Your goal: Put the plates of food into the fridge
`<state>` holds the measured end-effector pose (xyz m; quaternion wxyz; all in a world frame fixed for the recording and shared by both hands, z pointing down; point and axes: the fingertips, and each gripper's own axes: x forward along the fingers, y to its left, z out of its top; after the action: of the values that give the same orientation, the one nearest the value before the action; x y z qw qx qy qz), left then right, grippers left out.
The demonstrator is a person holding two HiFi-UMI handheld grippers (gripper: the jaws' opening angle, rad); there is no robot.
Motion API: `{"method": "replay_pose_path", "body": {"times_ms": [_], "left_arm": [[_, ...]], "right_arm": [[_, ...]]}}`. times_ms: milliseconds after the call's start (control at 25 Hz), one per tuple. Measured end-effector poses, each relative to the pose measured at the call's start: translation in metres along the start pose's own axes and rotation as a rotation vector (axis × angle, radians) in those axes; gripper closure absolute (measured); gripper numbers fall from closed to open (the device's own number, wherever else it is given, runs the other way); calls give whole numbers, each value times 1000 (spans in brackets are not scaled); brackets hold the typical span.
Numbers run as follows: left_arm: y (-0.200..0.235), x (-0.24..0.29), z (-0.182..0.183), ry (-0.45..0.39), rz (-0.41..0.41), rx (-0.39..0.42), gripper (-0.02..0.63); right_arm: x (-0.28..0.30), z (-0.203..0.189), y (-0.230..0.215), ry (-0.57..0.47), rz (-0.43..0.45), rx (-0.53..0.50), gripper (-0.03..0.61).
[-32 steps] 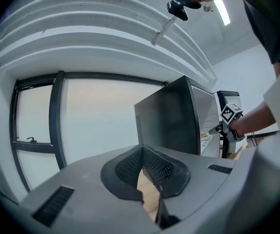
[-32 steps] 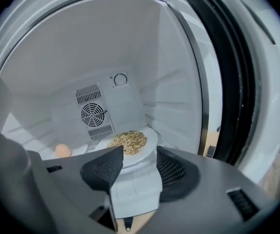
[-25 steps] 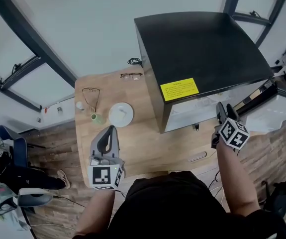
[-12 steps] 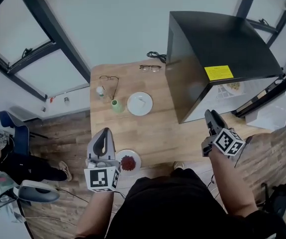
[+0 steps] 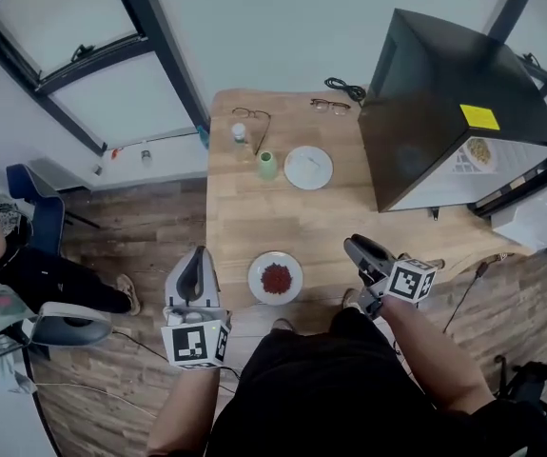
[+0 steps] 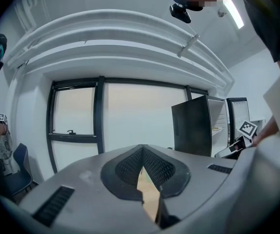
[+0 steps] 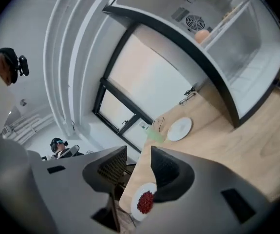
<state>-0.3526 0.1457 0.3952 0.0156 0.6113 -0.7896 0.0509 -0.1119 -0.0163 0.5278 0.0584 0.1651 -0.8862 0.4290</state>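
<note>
The right gripper [image 5: 354,248], empty fingers just narrowed yet apart, could shove the plate of red food [image 5: 276,279] at nine o'clock off the worktop [image 5: 254,227]; the left gripper [image 5: 197,255] has its fingers pinched together.

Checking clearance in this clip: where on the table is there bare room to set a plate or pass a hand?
Bare wood spans the middle of the table, between the white plate and the plate of red food, rightward to the fridge. The far end is crowded: green cup, bottle, two pairs of glasses, cable.
</note>
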Motion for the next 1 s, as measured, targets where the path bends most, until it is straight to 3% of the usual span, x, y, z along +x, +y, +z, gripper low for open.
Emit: {"method": "replay_pose_path", "body": {"times_ms": [320,520,760,1000], "left_arm": [[29,-53,-29,57,20,8,611],[44,-81,-38,92,49,15,611],[56,-107,-44,135,98,41,611],[62,-115,-42,153,98,75,611]], "right_arm": [[24,-125,3,156,-76,132,407],[30,-183,-10,199,-144,300,407],[39,-232,-27,281,-217,366,407],[60,-244,-36,268,-232,436,407]]}}
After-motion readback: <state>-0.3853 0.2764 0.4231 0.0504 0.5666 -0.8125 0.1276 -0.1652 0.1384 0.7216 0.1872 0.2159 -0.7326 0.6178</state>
